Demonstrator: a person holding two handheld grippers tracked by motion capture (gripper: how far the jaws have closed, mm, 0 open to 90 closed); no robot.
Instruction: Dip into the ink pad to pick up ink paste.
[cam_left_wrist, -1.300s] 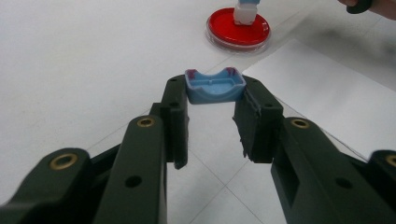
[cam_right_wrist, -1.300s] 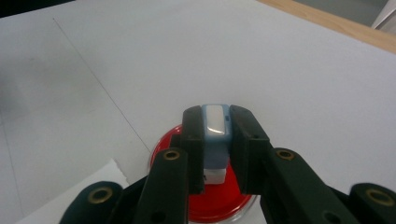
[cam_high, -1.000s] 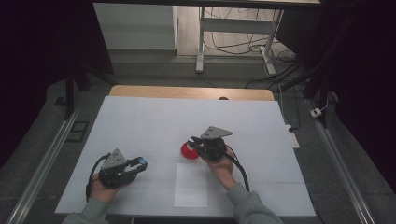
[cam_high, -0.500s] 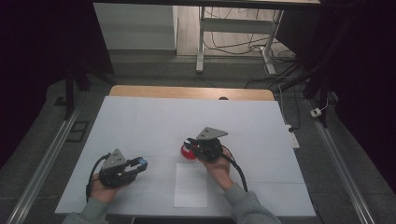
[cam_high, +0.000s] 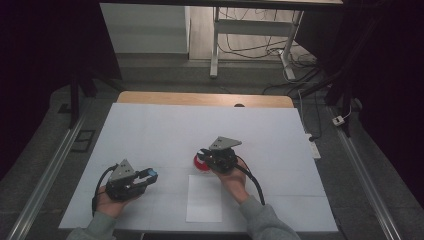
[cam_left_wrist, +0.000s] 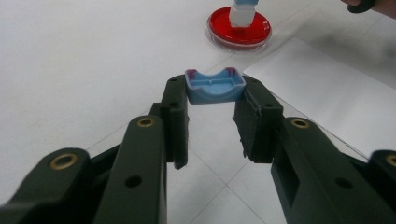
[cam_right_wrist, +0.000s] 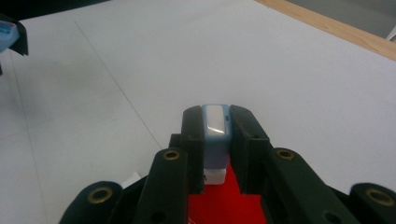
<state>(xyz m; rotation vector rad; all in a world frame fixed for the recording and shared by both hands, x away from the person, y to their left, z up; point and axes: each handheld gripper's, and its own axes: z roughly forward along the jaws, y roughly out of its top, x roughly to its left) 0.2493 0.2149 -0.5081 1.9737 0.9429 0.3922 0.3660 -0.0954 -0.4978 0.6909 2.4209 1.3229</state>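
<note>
High view. Tabletop (cam_high: 150, 125): white, with a wooden strip along its 12 o'clock edge. Left gripper (cam_high: 148, 175): at about 7 o'clock of the tabletop, lying level in the person's left hand (cam_high: 111, 202), fingers pointing toward 3 o'clock with a blue cap (cam_high: 151, 174) at their tips. Right gripper (cam_high: 204, 156): near centre, held by the right hand (cam_high: 231, 176), tips over a red pad (cam_high: 199, 164). Paper (cam_high: 204, 198): white sheet lying flat at 6 o'clock of the pad, just beside it, and between the two hands.

Left gripper view. Two black fingers (cam_left_wrist: 173, 109) clamped on the blue cap (cam_left_wrist: 215, 86), one on each side; the cap's hollow side faces up and it is held clear of the tabletop. Red pad (cam_left_wrist: 239, 28): round, at 12 o'clock of the cap, well apart from it. A blue and white stamp (cam_left_wrist: 243, 11) stands upright on the pad, touching it. Paper (cam_left_wrist: 327, 93): at 3 o'clock of the cap.

Right gripper view. Fingers (cam_right_wrist: 192, 135) closed tight on the stamp (cam_right_wrist: 215, 140), its pale top toward the camera, body running down between them. Red pad (cam_right_wrist: 224, 200): directly beneath the stamp's lower end. Blue cap (cam_right_wrist: 7, 32): at 10 o'clock, at the frame edge, in the left gripper's dark tip.
</note>
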